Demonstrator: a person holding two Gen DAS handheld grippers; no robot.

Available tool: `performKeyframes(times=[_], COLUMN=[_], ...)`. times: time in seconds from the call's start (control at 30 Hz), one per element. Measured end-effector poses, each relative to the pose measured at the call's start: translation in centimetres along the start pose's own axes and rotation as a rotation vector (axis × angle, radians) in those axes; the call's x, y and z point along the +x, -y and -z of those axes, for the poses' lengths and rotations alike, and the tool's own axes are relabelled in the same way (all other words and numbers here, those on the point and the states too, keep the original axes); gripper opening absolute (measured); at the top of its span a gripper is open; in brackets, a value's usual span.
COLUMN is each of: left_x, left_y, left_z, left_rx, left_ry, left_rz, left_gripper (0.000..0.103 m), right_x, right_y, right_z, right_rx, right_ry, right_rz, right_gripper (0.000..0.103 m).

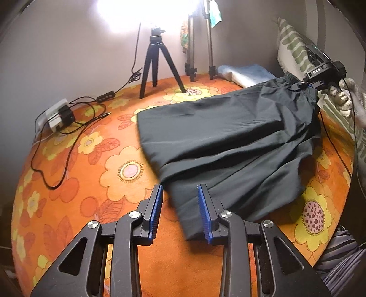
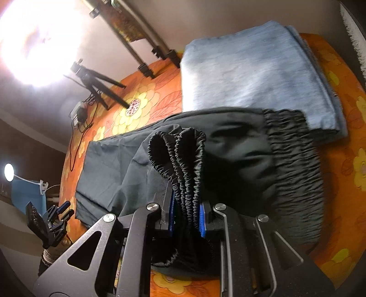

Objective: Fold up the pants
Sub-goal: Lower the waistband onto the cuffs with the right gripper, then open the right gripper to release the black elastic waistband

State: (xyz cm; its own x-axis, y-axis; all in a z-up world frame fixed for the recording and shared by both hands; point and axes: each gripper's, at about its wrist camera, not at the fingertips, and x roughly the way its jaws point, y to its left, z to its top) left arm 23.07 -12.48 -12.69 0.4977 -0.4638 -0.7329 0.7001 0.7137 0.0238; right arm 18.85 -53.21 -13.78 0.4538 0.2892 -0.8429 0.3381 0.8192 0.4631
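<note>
Pants (image 1: 228,141), dark grey with a gathered elastic waistband (image 2: 187,173), lie spread on a bed under an orange sheet (image 1: 91,160) printed with yellow flowers. The leg ends reach toward the left hand-held gripper (image 1: 180,194), and the waist end sits far across the bed beside a folded pale blue cloth (image 2: 251,68).

The left hand-held gripper hovers just over the near hem, its 2 blue-padded fingers (image 1: 157,205) spread apart with nothing between them; a corner of the hem lies below the gap, untouched by either pad.

The right hand-held gripper (image 2: 186,212) is pinching the waistband: bunched elastic folds are squeezed between its blue pads, and a loop of the band stands up above the fingers while the rest of the waist drapes off to the right, partly over the edge of the blue cloth. From the left wrist view that same gripper shows at the far right, lifted at the waist end, with a gloved hand (image 1: 343,98) holding it.

Behind the pants, near the wall, stands a small black tripod (image 1: 157,66) under a glaring lamp (image 1: 137,11), with 2 silver stand legs (image 1: 210,52) next to it. A white power strip (image 1: 55,114) with a black adapter and loose black cables (image 1: 68,146) lies on the sheet at the left. A green-and-white patterned pillow (image 1: 295,45) leans at the far right.
</note>
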Motion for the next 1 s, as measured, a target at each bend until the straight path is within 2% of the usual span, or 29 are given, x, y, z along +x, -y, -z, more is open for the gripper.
performKeyframes(times=[0.2,0.33,0.4,0.5,0.53,0.6,0.7,0.87,1.0], left_x=[0.6,1.0,1.1,1.1,1.1,1.1,0.9,0.2,-0.2], left_y=[-0.2,0.4,0.6,0.5,0.5,0.4,0.2,-0.5,-0.8], left_z=[0.2,0.3,0.3,0.2,0.2,0.2,0.3,0.7,1.1], left_rx=[-0.022,-0.004,0.000,-0.007,-0.008,-0.010,-0.023,-0.060,-0.058], left_ry=[-0.016,-0.030,-0.033,-0.027,-0.026,-0.023,-0.019,-0.011,-0.015], left_rz=[-0.007,-0.006,-0.005,-0.002,-0.003,-0.003,-0.007,-0.016,-0.033], left_gripper=[0.030,0.030,0.030,0.030,0.030,0.030,0.030,0.030,0.030], right_x=[0.5,0.5,-0.1,-2.1,-2.9,-4.0,-4.0,-0.8,1.3], right_y=[1.8,3.3,4.0,5.3,5.8,6.2,5.2,3.9,3.6], right_z=[-0.1,-0.2,-0.2,0.0,0.1,0.5,1.1,1.1,1.4], right_rx=[-0.010,0.017,0.031,0.064,0.083,0.102,0.047,-0.004,-0.017], right_ry=[-0.030,-0.031,-0.027,0.018,0.041,0.068,0.059,0.012,-0.016], right_rz=[0.002,-0.053,-0.055,-0.070,-0.069,-0.066,-0.045,0.039,0.058], right_gripper=[0.017,0.022,0.038,0.052,0.054,0.054,0.055,0.058,0.058])
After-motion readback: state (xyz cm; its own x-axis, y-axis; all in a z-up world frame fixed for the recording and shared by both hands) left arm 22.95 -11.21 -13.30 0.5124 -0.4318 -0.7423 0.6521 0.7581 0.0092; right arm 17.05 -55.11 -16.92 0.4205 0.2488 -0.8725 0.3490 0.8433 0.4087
